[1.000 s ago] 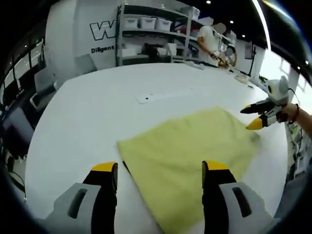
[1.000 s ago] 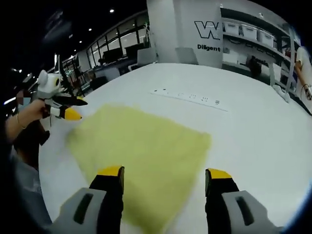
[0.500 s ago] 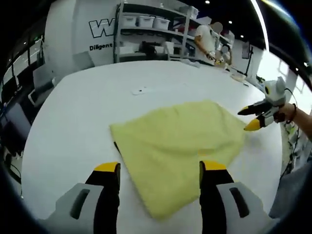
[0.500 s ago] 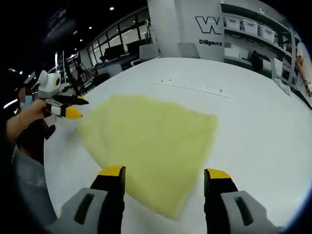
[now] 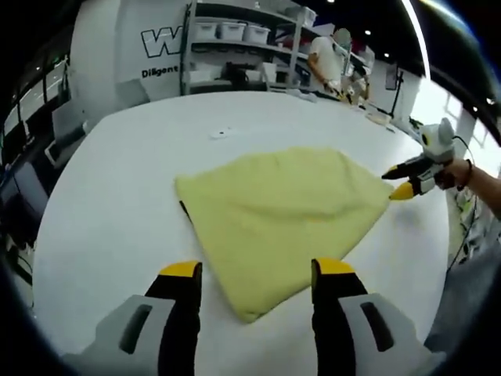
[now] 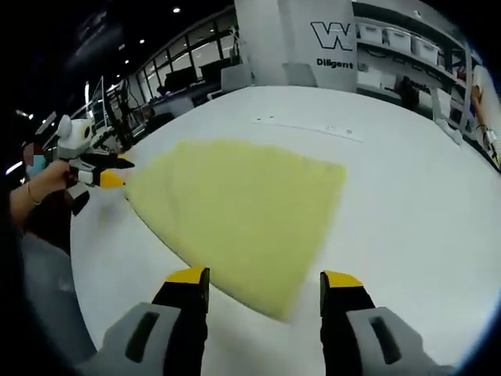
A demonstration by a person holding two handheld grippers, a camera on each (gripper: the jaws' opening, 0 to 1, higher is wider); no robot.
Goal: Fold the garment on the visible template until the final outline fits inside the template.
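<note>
Yellow cloth flat on white surface. Left gripper and right gripper fingers apart, empty. Pinch near corner low, fold evenly.

White table, shelving with bins, ceiling spotlights.

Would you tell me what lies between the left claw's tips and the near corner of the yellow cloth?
Nothing: in the left gripper view, bare white table separates the left claw from the yellow cloth.
</note>
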